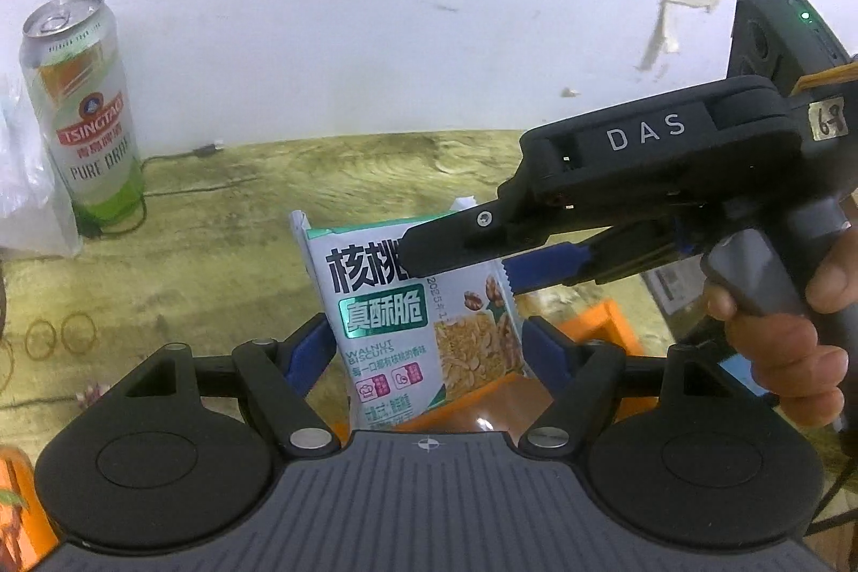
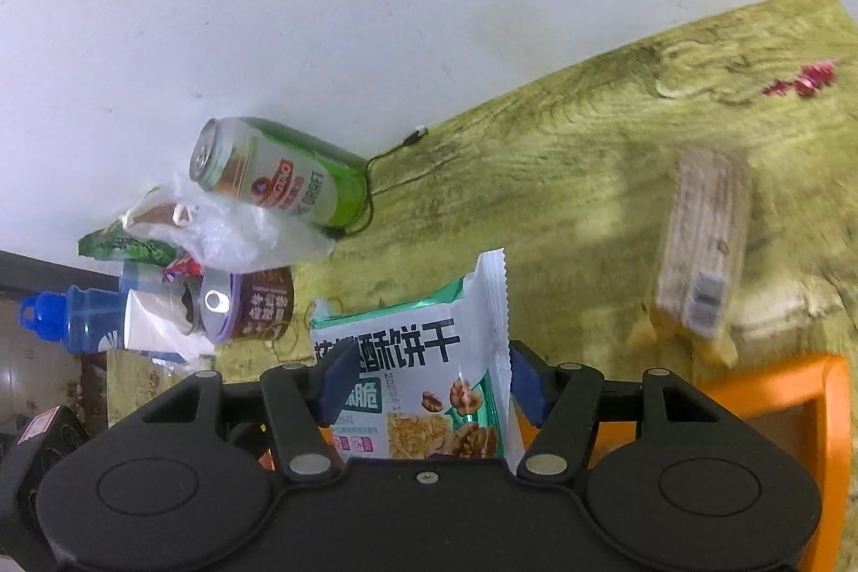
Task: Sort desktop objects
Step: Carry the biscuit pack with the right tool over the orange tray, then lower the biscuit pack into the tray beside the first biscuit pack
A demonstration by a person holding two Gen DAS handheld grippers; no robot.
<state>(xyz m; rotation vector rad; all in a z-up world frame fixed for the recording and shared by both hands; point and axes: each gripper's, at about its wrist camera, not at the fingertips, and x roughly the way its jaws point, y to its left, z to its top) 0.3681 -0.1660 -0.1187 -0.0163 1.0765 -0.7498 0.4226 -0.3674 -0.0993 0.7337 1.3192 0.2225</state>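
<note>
A white and teal walnut biscuit packet [image 1: 386,320] stands upright between both grippers, above the yellowish table. My left gripper [image 1: 427,341] is shut on its lower part, a blue pad pressing each side edge. My right gripper [image 1: 458,264] reaches in from the right, held by a hand [image 1: 793,347], and clamps the packet's upper right. In the right wrist view the same packet [image 2: 429,357] sits between the blue pads of the right gripper [image 2: 429,379], its crimped edge pointing up.
An orange tray [image 2: 826,411] lies low right, also under the packet [image 1: 611,320]. A Tsingtao beer can [image 1: 86,116] stands at the back left by a clear plastic bag [image 1: 27,186]. Rubber bands [image 1: 59,336], a brown can [image 2: 257,304], a blue bottle [image 2: 69,320] and a boxed snack [image 2: 702,245] lie around.
</note>
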